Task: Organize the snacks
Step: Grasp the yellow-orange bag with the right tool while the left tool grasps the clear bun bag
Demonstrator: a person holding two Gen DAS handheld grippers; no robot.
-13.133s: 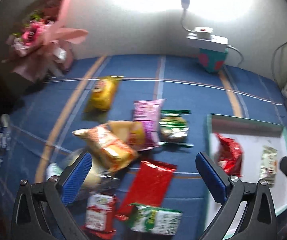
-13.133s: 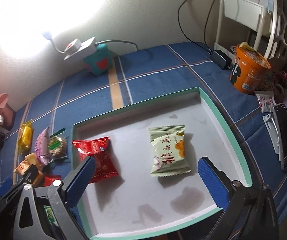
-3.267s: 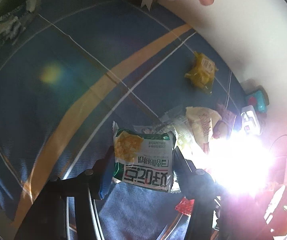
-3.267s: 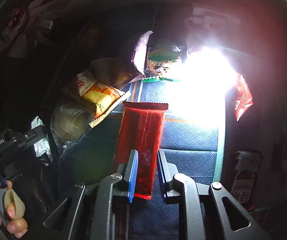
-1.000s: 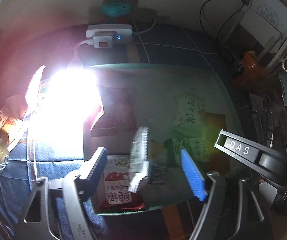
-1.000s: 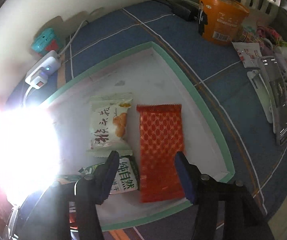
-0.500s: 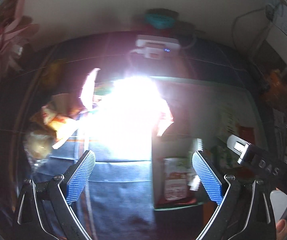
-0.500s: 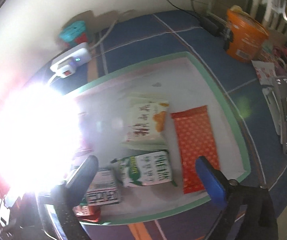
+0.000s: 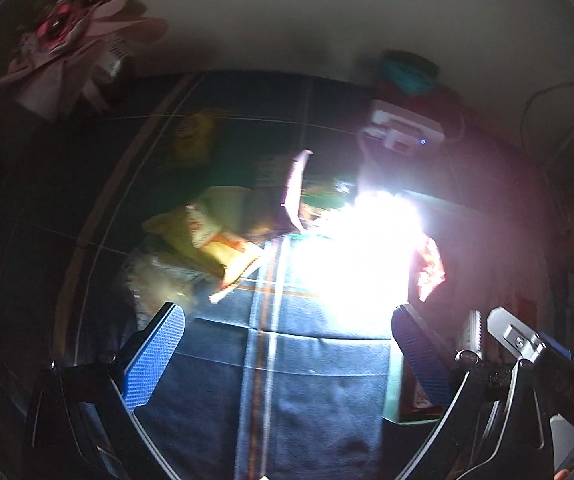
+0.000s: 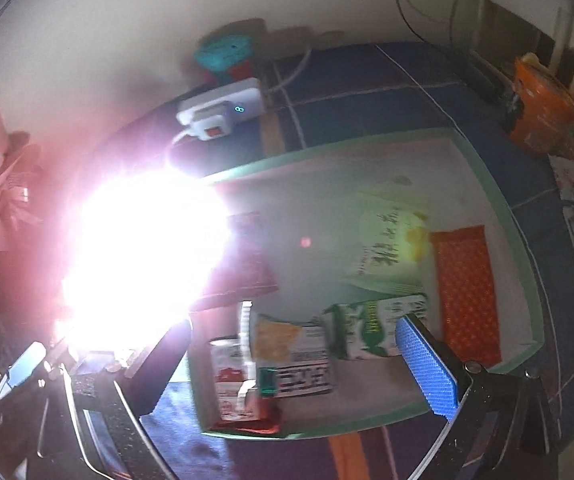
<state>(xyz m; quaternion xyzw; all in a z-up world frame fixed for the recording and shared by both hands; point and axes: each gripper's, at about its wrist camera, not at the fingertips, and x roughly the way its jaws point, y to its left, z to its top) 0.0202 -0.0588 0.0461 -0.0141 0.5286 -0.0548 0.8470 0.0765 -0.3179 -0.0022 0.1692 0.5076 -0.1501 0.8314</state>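
My left gripper [image 9: 287,354] is open and empty above the blue cloth, left of the green-rimmed tray [image 9: 392,396]. Loose snacks lie ahead of it: an orange-yellow packet [image 9: 215,242], a pink packet [image 9: 293,190] and a yellow packet [image 9: 195,136]. My right gripper [image 10: 299,364] is open and empty over the tray's [image 10: 527,256] near edge. In the tray lie an orange-red packet [image 10: 465,288], a pale green packet [image 10: 387,252], a green-white packet [image 10: 371,326], a yellow-green packet [image 10: 291,356], a red-white packet [image 10: 231,388] and a dark red packet [image 10: 247,264].
A very bright lamp glare [image 10: 139,248] hides the tray's left part; it also washes out the left wrist view [image 9: 363,248]. A white power strip [image 10: 223,110] and teal box [image 10: 227,50] stand at the back. An orange cup [image 10: 539,116] stands right. A pink bouquet [image 9: 75,40] is back left.
My left gripper has swung left, away from the tray toward the loose snack pile. My right gripper has drawn back a little from the tray. Both stay open and empty.
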